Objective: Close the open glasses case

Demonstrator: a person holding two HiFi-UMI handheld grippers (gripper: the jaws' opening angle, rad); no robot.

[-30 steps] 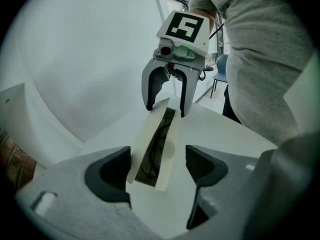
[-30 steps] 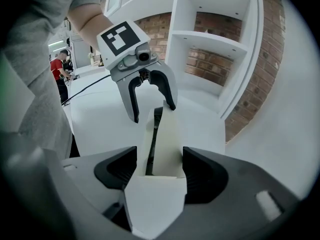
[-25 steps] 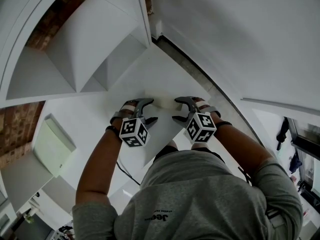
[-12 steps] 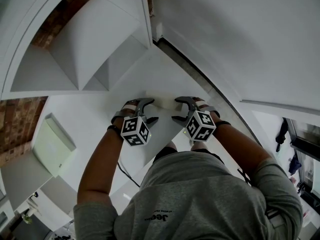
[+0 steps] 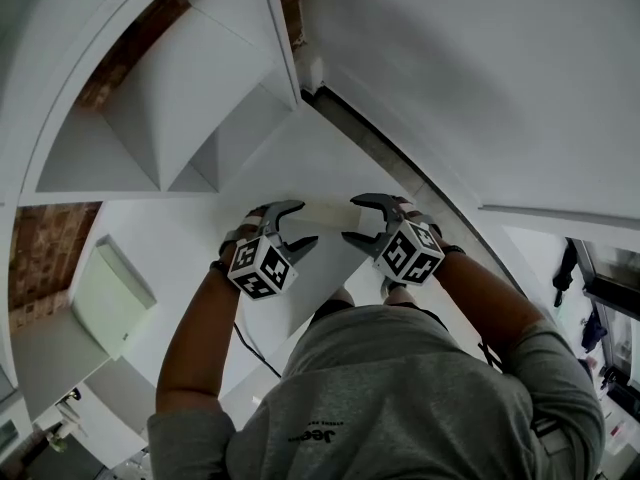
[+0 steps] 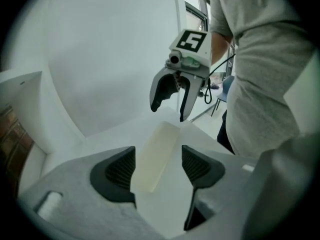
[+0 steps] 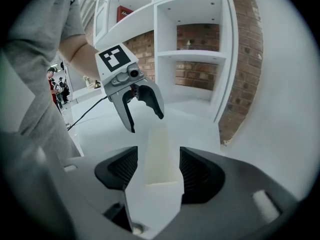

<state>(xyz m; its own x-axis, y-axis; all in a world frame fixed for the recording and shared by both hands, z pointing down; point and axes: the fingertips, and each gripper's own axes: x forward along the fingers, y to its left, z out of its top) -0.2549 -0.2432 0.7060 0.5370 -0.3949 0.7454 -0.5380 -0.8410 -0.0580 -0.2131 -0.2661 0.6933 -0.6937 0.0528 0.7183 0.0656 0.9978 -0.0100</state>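
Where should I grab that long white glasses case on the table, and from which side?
Grip the glasses case across its narrow width, near one short end, coming from above that end. It lies flat on the table, long and slim, so its long sides are parallel and probably close enough for jaws to span.

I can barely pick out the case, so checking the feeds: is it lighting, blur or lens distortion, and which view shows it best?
Head view: dim, flat light; the pale glasses case nearly merges with the white table, and straight edges bow. Left gripper view: dark vignette, case soft-edged but distinct. Right gripper view: brightest, case's near end clearest; shelves curve.
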